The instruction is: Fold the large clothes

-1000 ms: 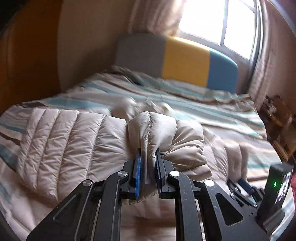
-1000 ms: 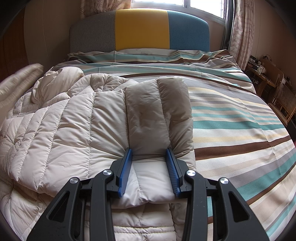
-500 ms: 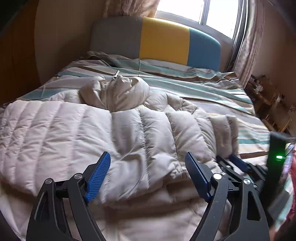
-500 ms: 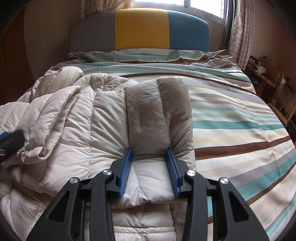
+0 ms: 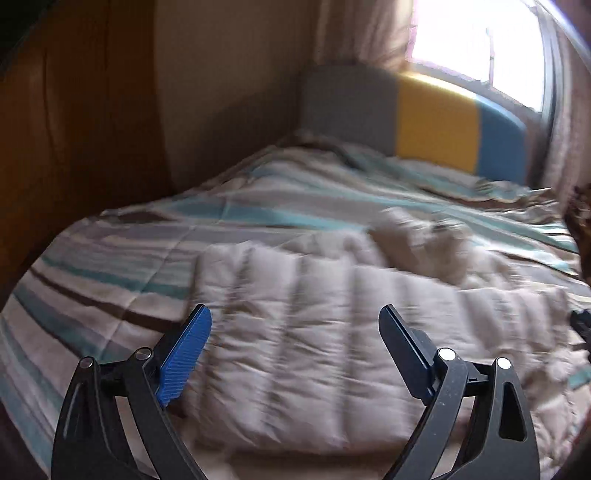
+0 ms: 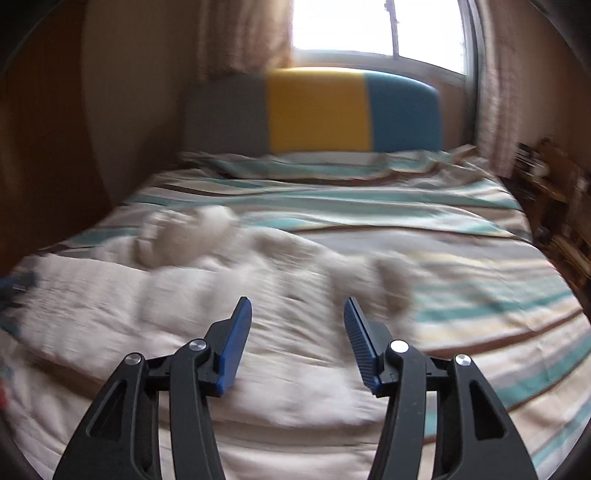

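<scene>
Both hand-held grippers have let go of the puffy beige jacket (image 5: 314, 332) since the earlier frames. A second ago the left hand-held gripper (image 5: 295, 332) pinched a fold of it and the right hand-held gripper (image 6: 297, 321) clasped a folded panel. Now the left one's jaws stand wide apart, having just been opening, with the quilted fabric lying loose below them, untouched. The right one's jaws have also just been opening and stand about half spread, nothing pressed between the blue pads (image 6: 236, 343); the jacket sits under and beyond them.

Motion blur softens both views. The jacket lies spread across the lower middle of each frame on the striped bedspread (image 6: 424, 221), banded in teal, brown and cream, with a bunched lump, perhaps the hood, towards its far edge. At the far end of the bed stands a headboard (image 6: 317, 110) in grey, yellow and blue panels. Behind it, at the top of the frame, a bright window (image 6: 376, 26) sits between curtains (image 6: 243, 37). Dark wooden panelling (image 5: 74, 110) fills the left side of the left wrist view.
</scene>
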A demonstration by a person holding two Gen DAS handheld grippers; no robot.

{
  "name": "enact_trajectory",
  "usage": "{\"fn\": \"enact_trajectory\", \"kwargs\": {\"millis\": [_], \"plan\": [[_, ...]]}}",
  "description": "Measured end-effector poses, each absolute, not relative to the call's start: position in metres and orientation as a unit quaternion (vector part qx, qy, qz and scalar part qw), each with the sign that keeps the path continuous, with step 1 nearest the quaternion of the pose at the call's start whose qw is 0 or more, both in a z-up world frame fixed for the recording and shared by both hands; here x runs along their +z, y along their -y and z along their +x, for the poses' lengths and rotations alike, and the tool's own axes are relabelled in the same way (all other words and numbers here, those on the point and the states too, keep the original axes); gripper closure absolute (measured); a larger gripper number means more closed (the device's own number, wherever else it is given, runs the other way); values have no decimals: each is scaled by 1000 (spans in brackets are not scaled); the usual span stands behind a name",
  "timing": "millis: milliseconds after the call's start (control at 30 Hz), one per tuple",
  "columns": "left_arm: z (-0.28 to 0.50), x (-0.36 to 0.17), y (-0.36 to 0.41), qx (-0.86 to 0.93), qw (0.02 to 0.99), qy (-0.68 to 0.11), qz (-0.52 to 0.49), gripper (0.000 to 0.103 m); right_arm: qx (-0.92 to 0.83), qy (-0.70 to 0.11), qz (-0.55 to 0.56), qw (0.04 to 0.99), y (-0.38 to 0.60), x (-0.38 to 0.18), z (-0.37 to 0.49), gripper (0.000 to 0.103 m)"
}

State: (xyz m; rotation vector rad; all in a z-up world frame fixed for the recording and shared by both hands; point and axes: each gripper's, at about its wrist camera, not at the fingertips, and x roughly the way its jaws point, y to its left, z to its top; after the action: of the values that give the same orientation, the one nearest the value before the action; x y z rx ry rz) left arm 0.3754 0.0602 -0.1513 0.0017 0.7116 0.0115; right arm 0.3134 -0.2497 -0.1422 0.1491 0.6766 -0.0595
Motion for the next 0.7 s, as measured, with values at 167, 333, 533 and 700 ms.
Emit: {"fn": "enact_trajectory", "kwargs": {"millis": [167,333,533,700], "plan": [[405,-187,-68,17,922,-387,25,15,24,-369,56,927,203,-165,353,60],[408,-220,-66,15,920,-388,54,13,11,-404,55,913,209,-209,372,62],[418,-237,-76,9,913,-408,25,8,0,-397,39,917,203,-225,370,62],[404,-212,-79,44,909,-414,18,8,-2,-395,38,918,201,-225,368,62]]}}
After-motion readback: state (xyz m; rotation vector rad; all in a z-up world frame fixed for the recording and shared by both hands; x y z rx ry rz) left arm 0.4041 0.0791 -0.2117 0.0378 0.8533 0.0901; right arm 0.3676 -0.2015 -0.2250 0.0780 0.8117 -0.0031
